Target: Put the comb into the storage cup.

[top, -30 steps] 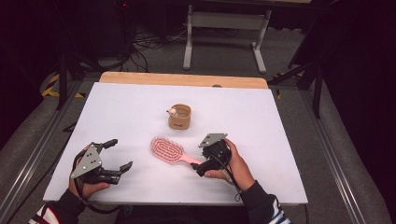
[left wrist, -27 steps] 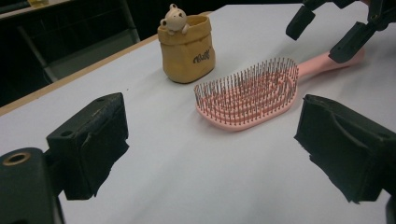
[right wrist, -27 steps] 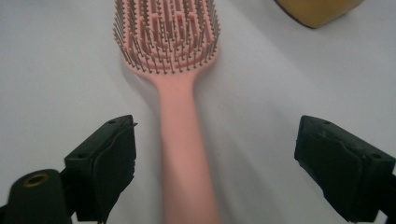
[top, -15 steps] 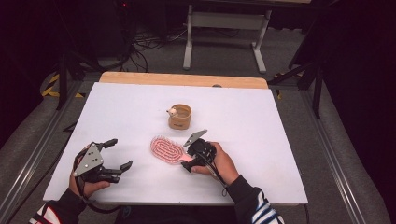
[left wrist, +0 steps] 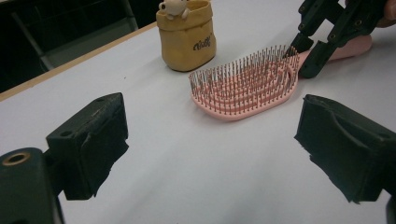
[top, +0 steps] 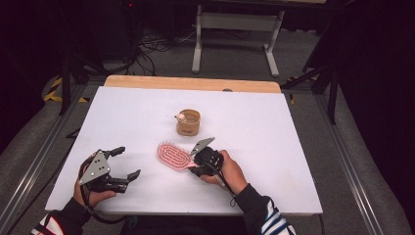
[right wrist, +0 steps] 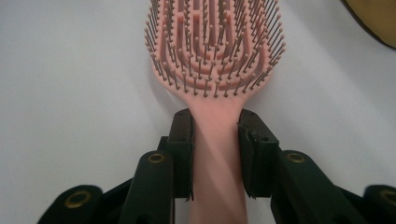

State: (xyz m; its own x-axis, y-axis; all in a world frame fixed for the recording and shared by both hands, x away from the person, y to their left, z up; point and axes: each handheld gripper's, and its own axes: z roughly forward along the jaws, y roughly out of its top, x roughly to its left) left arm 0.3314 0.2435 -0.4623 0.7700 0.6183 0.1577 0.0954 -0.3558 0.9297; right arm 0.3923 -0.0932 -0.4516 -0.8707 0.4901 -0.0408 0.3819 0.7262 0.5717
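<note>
- The right tongs (right wrist: 215, 149) are clamped on the handle of the pink hairbrush (top: 174, 155), one jaw on each side just below the bristled head, a hold that looks suited to lifting it level
- The hairbrush lies bristles up on the white surface (top: 293, 147), near the middle front
- The left tongs (top: 125, 162) rest well apart to the left, jaws wide apart and holding nothing
- A small tan cup (top: 188, 122) stands just beyond the brush head, close enough to be knocked if the brush goes forward
</note>
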